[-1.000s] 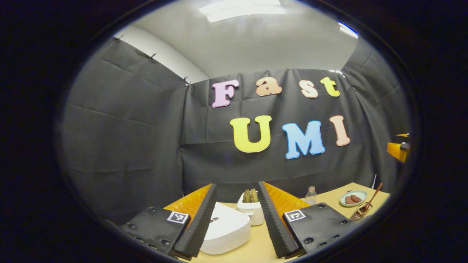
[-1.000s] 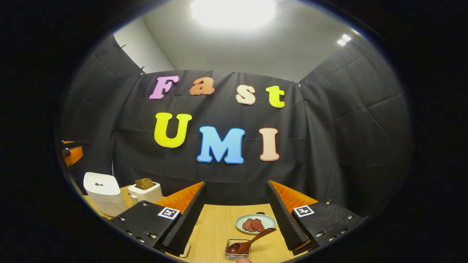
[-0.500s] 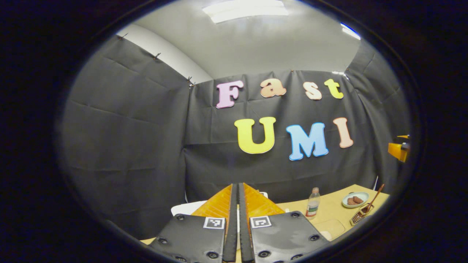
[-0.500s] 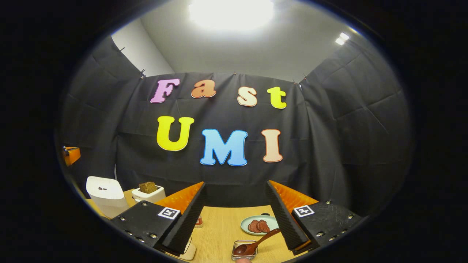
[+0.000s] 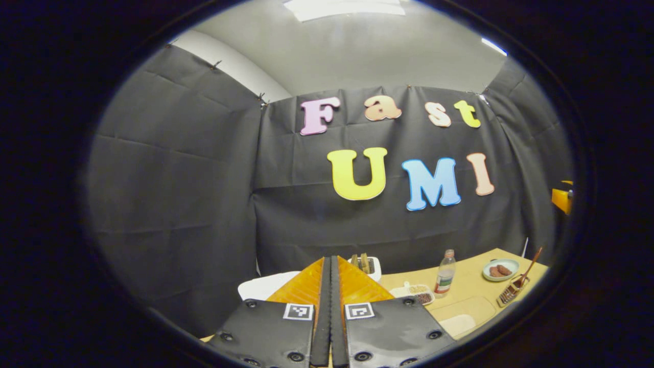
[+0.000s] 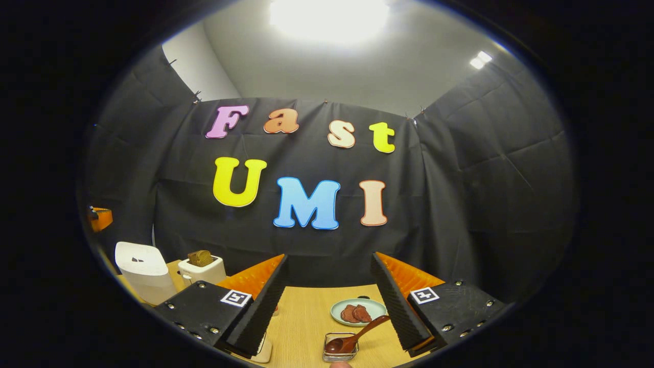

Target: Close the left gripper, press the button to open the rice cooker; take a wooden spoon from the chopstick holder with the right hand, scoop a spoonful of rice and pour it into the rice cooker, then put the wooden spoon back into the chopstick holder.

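In the left gripper view my left gripper (image 5: 330,259) is shut, its fingers pressed together with nothing between them. The white rice cooker (image 5: 263,286), lid down, lies just behind and left of the fingers. At the far right a wooden spoon (image 5: 530,261) leans in the wire chopstick holder (image 5: 512,295). A small dish of grains (image 5: 416,293) sits mid-table. In the right gripper view my right gripper (image 6: 329,255) is open and holds nothing. The wooden spoon (image 6: 357,336) rests in the chopstick holder (image 6: 340,351) low between its fingers. The rice cooker (image 6: 143,271) stands far left.
A white toaster (image 5: 364,263) with bread stands behind the cooker, also seen as the toaster (image 6: 202,268). A plastic bottle (image 5: 445,278) stands mid-table. A plate (image 6: 357,311) with brown slices sits beyond the holder. Black cloth walls close the wooden table (image 6: 306,322).
My left gripper went from open to shut and has since tipped slightly, bringing more of the table into sight. The right gripper has barely moved.
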The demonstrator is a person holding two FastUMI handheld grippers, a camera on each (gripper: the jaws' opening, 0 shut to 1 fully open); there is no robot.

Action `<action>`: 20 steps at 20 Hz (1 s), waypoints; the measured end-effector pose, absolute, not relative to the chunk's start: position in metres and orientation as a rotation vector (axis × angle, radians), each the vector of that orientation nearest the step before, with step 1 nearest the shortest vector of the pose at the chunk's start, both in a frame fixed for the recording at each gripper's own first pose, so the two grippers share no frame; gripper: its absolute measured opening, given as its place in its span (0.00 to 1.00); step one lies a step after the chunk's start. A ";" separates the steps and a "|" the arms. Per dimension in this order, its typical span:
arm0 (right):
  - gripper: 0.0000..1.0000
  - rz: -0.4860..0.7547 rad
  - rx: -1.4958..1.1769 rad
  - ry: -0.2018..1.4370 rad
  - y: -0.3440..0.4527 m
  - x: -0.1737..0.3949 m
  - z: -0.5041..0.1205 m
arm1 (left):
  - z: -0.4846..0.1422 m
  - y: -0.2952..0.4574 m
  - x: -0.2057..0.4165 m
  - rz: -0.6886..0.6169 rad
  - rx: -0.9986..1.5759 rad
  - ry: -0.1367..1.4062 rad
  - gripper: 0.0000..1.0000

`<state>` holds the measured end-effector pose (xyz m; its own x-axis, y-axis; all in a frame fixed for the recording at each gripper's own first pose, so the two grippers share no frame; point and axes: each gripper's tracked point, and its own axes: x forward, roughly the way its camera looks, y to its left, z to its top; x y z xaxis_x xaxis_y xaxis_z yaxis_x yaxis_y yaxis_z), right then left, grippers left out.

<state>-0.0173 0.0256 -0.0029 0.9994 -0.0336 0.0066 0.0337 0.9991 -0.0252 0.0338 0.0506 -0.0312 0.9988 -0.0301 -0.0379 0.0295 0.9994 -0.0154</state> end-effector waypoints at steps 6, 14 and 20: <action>0.97 -0.109 -0.042 0.006 0.020 -0.036 -0.004 | -0.071 0.068 0.063 -0.046 -0.051 0.113 0.08; 0.97 -0.203 -0.065 0.029 0.020 -0.060 -0.009 | -0.145 0.084 0.099 -0.083 -0.099 0.258 0.08; 0.97 -0.223 -0.097 0.038 0.029 -0.065 -0.011 | -0.195 0.087 0.121 -0.099 -0.095 0.345 0.09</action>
